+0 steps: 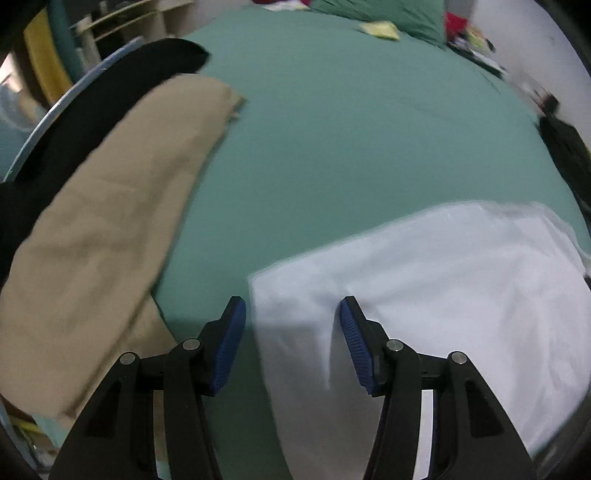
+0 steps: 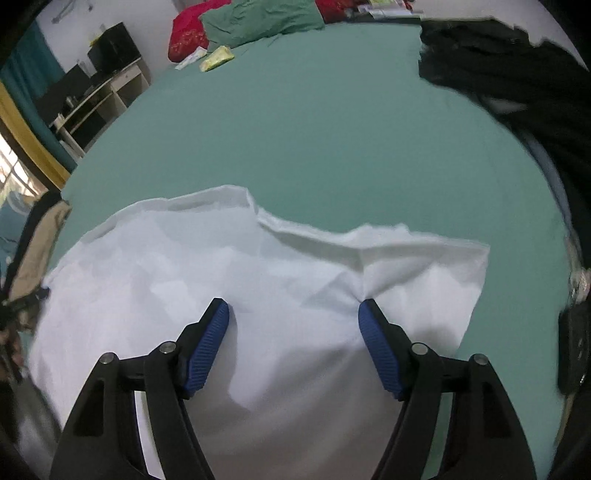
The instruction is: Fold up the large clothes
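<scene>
white garment (image 2: 258, 280) flat on the green bed (image 2: 314, 140), near edge | your left gripper (image 1: 291, 314) spread over its corner | right gripper (image 2: 293, 314) jaws opening, nothing pinched, guessing you're lining up the next fold

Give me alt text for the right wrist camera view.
An open gripper hovers over a white garment spread on a green bed, fingers apart. Dark clothes lie far right, pillows at the head.

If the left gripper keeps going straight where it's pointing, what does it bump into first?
Most likely the white cloth garment spread on the green bedsheet. The left gripper has its jaws open over the garment's left edge, so it might clip that edge or just reach the sheet beside it; depth is hard to judge.
</scene>
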Tool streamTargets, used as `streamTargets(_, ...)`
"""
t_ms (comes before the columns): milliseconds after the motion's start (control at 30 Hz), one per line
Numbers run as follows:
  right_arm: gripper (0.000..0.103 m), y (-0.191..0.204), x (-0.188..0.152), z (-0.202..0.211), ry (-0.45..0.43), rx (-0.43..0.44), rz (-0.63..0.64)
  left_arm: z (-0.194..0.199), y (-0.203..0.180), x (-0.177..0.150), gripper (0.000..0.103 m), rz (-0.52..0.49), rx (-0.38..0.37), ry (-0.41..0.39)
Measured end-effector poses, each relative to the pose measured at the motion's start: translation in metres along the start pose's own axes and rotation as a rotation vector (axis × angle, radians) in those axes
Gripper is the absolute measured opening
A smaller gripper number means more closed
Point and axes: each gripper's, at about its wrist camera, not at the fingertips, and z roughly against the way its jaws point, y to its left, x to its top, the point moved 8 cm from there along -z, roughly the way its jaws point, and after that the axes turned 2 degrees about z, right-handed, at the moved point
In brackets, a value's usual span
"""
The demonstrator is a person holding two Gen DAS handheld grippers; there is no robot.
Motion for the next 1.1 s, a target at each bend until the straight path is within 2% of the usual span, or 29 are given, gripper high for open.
streamTargets(133,0.073,-0.001,0.018,0.003,-0.03,-0.096,0.052,-0.002,0.01,0.022,0.056,-0.01,0.069,-0.074)
streamTargets(233,0.073,0.005,0.023,0.031,-0.098,-0.128,0.048,0.012,0.018,0.03,0.056,0.045,0.057,-0.113)
streamTargets(333,0.074,0.012,0.011,0.067,-0.154,-0.114,0.013,0.044,0.005,0.026,0.056,0.046,-0.01,-0.166)
streamTargets(467,0.076,0.021,-0.033,0.102,-0.161,-0.075,-0.07,0.09,-0.021,-0.003,0.056,0.02,-0.1,-0.222)
streamTargets(567,0.082,0.026,-0.068,0.117,-0.14,-0.047,-0.12,0.102,-0.054,-0.031,0.056,0.005,-0.143,-0.204)
streamTargets(667,0.082,0.029,-0.111,0.125,-0.104,0.018,-0.19,0.098,-0.072,-0.08,0.056,0.019,-0.192,-0.129)
streamTargets(800,0.082,0.049,-0.145,0.12,-0.091,0.121,-0.212,0.078,-0.082,-0.129,0.056,0.004,-0.173,-0.02)
streamTargets(900,0.082,0.057,-0.152,0.107,-0.087,0.158,-0.2,0.081,-0.083,-0.139,0.056,-0.024,-0.135,-0.043)
streamTargets(967,0.083,0.058,-0.155,0.092,-0.052,0.191,-0.24,0.083,-0.081,-0.137,0.056,0.002,-0.14,-0.033)
streamTargets(1100,0.085,0.056,-0.15,0.085,-0.086,0.188,-0.28,0.088,-0.083,-0.137,0.056,0.013,-0.131,-0.05)
